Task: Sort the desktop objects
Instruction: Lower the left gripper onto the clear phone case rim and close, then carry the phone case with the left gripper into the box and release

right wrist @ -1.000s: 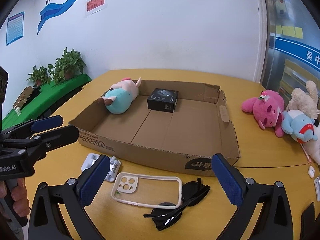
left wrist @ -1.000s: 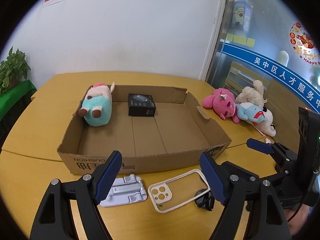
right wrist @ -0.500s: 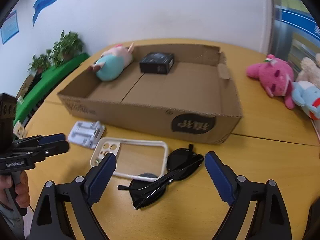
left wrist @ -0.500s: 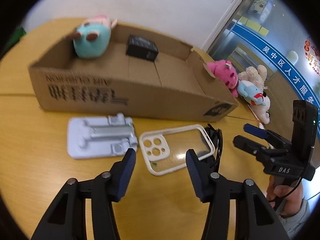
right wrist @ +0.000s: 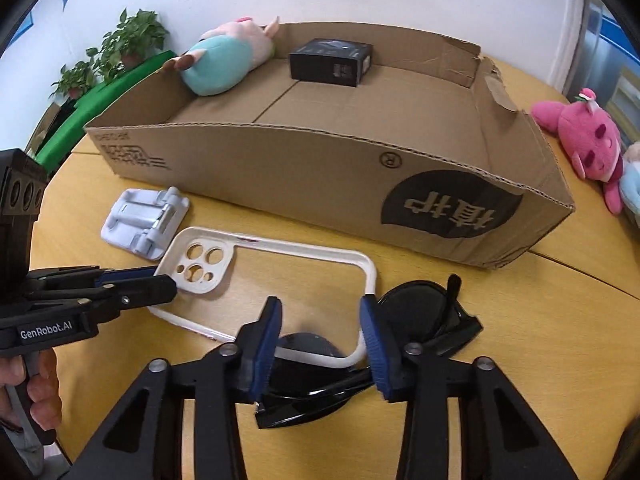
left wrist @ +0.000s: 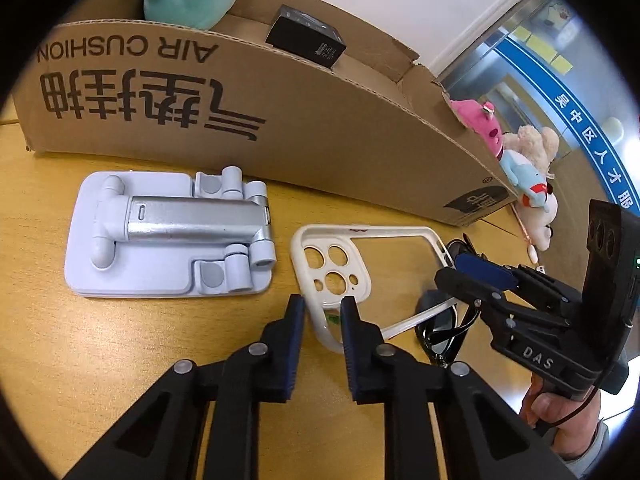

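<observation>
Hand-held grippers point(left wrist: 322, 312) point(right wrist: 320, 320): 2; phone case point(left wrist: 360, 256): 1.

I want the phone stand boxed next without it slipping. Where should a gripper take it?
Grip the phone stand across its flat base plate's short width, coming from above. It lies folded flat on the table, arm uppermost, so the straight plate edges likely give the pads parallel faces.

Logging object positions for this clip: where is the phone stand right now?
The phone stand lies flat on the table, just in front of the cardboard box, left of the phone case.
</observation>
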`<state>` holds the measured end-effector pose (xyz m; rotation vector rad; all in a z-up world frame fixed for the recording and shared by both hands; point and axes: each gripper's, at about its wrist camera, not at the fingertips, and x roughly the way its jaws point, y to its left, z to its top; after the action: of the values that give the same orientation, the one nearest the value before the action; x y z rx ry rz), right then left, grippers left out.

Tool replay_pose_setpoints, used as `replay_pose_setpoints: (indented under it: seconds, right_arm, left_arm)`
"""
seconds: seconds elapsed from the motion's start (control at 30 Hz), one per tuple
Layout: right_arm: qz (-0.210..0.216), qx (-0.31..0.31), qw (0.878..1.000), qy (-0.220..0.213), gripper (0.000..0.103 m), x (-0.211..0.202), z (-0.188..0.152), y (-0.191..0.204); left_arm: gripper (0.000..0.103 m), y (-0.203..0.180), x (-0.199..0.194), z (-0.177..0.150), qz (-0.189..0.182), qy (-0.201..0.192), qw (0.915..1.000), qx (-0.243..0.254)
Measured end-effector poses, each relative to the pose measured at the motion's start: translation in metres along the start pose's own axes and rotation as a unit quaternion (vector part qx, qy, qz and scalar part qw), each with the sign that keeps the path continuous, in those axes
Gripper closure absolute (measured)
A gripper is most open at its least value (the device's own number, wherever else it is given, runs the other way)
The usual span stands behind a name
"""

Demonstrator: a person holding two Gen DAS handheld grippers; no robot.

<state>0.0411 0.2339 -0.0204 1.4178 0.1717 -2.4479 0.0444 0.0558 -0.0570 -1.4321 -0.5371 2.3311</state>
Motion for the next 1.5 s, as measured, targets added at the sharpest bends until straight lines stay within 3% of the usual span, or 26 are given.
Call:
replay_pose_setpoints:
  seconds: [0.13, 0.23, 0.37, 0.53, 0.8, 1.07, 1.23, 1.43, 1.5]
  right_arm:
    - [-0.011, 0.02, 1.0, -0.004, 0.074, -0.002, 0.0, -0.011]
    - [-0.011, 0.033, 0.999, 0.006, 0.073, 0.004, -0.001, -0.018]
    - [-0.01, 0.02, 1.0, 0.01, 0.073, 0.007, 0.0, -0.009]
    - [-0.001, 0.025, 1.0, -0.003, 0.088, -0.003, 0.0, -0.004]
    - [0.025, -0.006, 0.999, -0.028, 0.088, -0.027, 0.005, 0.035]
    - [0.081, -0.055, 0.995, -0.009, 0.086, -0.018, -0.002, 0.1]
    - [0.106, -0.077, 0.991, 0.025, 0.085, 0.004, -0.016, 0.135]
    - [0.1, -0.079, 0.991, 0.031, 0.085, 0.01, -0.019, 0.146]
    - [0.096, -0.081, 0.992, 0.03, 0.076, 0.009, -0.02, 0.147]
  left_arm:
    - [0.095, 0.004, 0.0, 0.0, 0.005, 0.0, 1.0, -0.003]
    - [0.096, 0.01, 0.0, 0.0, -0.006, 0.001, 0.9999, -0.012]
    - [0.096, 0.008, -0.001, 0.002, 0.005, -0.001, 1.0, -0.004]
    - [0.097, 0.023, -0.01, -0.001, -0.001, -0.008, 0.9997, -0.022]
    - [0.097, 0.036, -0.055, -0.01, 0.008, -0.043, 0.9987, -0.027]
    - [0.096, 0.068, -0.119, -0.025, 0.059, -0.083, 0.9938, -0.043]
    - [0.095, 0.089, -0.128, -0.04, 0.101, -0.072, 0.9907, -0.056]
    - [0.095, 0.109, -0.115, -0.054, 0.098, -0.043, 0.9912, -0.079]
    - [0.095, 0.113, -0.112, -0.059, 0.09, -0.034, 0.9916, -0.086]
